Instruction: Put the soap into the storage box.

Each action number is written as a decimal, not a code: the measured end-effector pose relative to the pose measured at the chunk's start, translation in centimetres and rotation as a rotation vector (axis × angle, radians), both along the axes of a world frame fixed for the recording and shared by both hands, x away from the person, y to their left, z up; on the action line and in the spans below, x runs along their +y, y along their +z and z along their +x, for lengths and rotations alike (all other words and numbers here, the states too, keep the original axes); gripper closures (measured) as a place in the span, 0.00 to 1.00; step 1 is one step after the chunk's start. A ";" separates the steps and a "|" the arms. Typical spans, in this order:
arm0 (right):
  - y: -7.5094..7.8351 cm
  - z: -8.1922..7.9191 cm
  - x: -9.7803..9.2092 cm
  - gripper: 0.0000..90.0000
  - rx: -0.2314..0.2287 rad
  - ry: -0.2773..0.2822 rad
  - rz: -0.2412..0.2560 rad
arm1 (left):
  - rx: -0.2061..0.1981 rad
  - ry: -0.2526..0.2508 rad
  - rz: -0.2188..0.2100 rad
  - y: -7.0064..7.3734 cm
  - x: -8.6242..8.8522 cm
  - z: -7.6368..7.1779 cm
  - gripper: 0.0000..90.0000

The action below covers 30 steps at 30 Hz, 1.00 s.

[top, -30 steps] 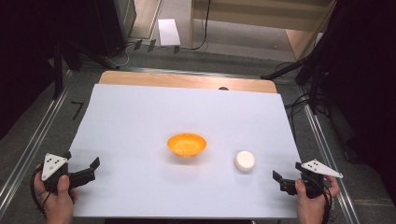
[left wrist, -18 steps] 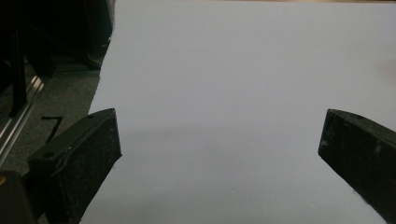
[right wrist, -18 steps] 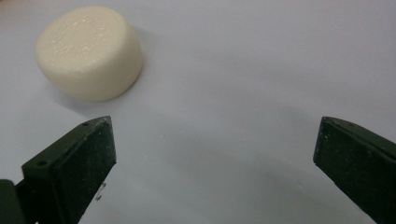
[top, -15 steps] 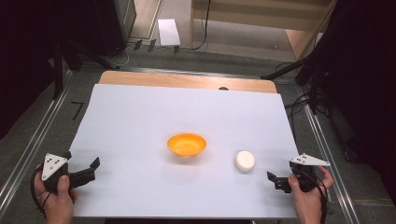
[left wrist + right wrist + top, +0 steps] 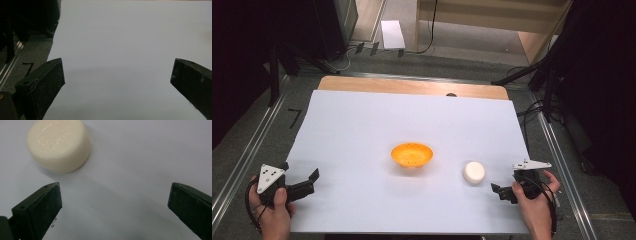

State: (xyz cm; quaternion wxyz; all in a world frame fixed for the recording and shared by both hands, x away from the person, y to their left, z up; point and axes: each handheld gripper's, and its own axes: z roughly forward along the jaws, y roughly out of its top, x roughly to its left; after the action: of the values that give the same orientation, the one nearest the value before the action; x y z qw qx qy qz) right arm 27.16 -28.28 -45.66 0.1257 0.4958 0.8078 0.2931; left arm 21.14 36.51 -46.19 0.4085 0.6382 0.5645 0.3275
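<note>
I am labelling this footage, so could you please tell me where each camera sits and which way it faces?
High view: above the person's side, facing forward and down on the white-covered table; both hands and tongs show.
Left gripper view: on the left tongs, facing bare white sheet; black jaws apart.
Right gripper view: on the right tongs, facing the cream round puck.
Shared: puck also in high view, beside the shallow orange plastic bowl.

A black mark shaped like a "7" point(image 5: 295, 117) sits on the grey floor point(image 5: 257, 125) at left; nothing else is readable.
</note>
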 end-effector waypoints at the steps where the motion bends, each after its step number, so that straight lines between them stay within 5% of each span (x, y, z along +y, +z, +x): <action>1: 0.0 0.1 0.1 0.00 0.002 0.003 -0.002 | 0.001 -0.002 0.001 0.0 0.0 0.0 0.00; 15: 0.8 1.5 2.9 0.00 0.056 0.087 -0.036 | 0.005 -0.008 0.002 0.0 0.0 0.0 0.00; 30: 1.9 2.5 5.4 0.00 0.064 0.151 -0.048 | 0.000 -0.006 0.002 0.0 0.0 0.0 0.00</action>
State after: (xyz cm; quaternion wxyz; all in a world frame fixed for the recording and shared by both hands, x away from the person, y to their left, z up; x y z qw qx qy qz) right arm 29.64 -22.84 -43.75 0.0892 0.4396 0.8532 0.2661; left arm 21.10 36.53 -46.19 0.4088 0.6402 0.5623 0.3268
